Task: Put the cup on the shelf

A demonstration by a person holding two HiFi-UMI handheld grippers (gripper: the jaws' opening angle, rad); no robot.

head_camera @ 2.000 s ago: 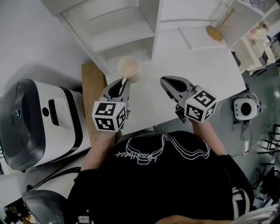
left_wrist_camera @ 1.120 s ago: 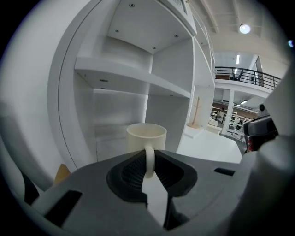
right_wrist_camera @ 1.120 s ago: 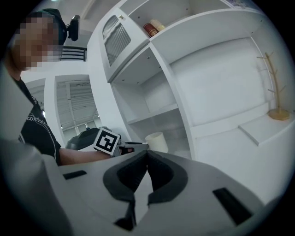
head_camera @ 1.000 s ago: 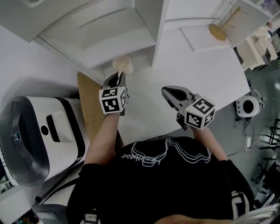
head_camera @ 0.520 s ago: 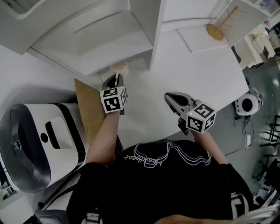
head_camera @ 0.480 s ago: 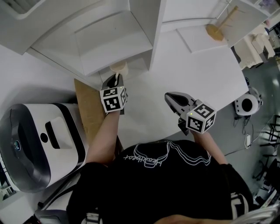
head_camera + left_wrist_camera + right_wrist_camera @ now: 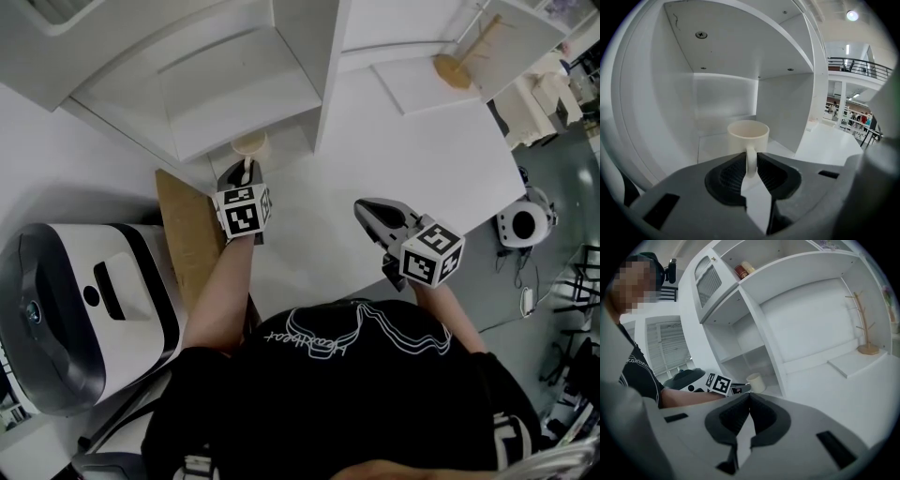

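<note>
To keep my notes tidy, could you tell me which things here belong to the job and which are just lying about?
Job: cup; shelf; left gripper, jaws opening, the cup's handle between them.
Lying about: wooden stand; white appliance; brown board; right gripper, shut and empty.

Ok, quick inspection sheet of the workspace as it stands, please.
Surface: white table, shelf unit standing on it.
Job's things: cup upright inside the shelf's lower compartment; its base is hidden.
Clutter: wooden mug tree on the table's far side.
Grippers: left tool on the cup's handle, jaws opening; right tool shut, empty, over the table.
Cables: thin leads on the floor at right.
Surroundings: white-and-black machine at left; round device on the floor at right.
</note>
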